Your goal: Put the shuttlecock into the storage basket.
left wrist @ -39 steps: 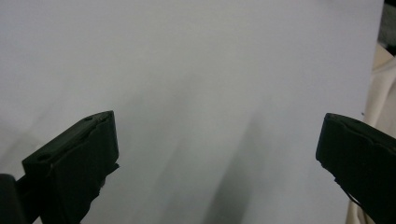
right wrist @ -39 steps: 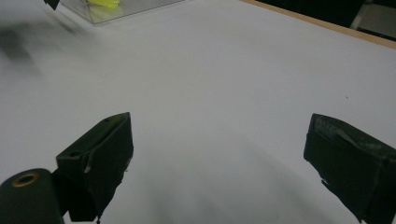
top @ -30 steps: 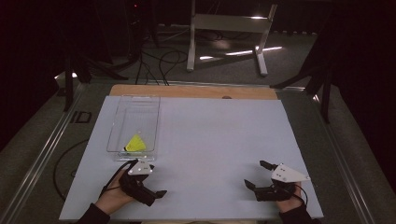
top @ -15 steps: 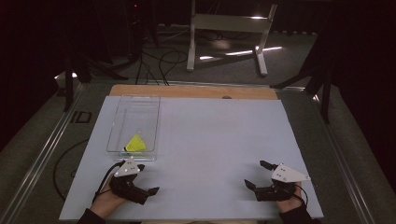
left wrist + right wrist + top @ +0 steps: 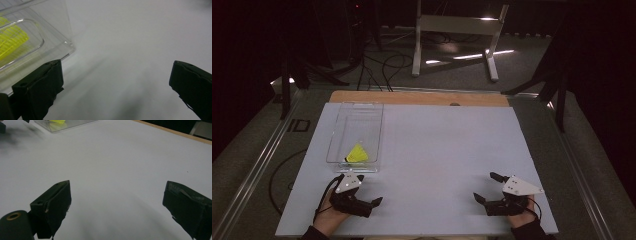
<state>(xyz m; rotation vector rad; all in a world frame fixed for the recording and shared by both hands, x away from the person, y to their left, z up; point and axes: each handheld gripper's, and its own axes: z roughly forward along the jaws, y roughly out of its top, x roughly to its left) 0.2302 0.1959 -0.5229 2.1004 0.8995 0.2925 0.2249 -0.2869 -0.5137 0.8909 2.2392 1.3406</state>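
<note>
A clear plastic tray (image 5: 354,131) lies on the left part of the white board (image 5: 442,150), with a yellow piece (image 5: 357,154) inside near its front end. My left gripper (image 5: 369,190) rests just in front of the tray, open and empty. Its own view (image 5: 117,80) has the tray's corner (image 5: 50,47) beside the left jaw and the yellow piece (image 5: 11,41) showing through the plastic. My right gripper (image 5: 486,187) sits at the front right, open with nothing between its fingers (image 5: 117,202). The tray (image 5: 67,125) lies far off at top left.
A wooden strip (image 5: 417,98) runs along the board's far edge. Grey floor and cables surround the table, and a white stand (image 5: 457,30) is behind it. A black cable (image 5: 282,175) loops off the board's left side.
My left gripper has drawn back a little toward the front edge and to the left. The right gripper has stayed put.
</note>
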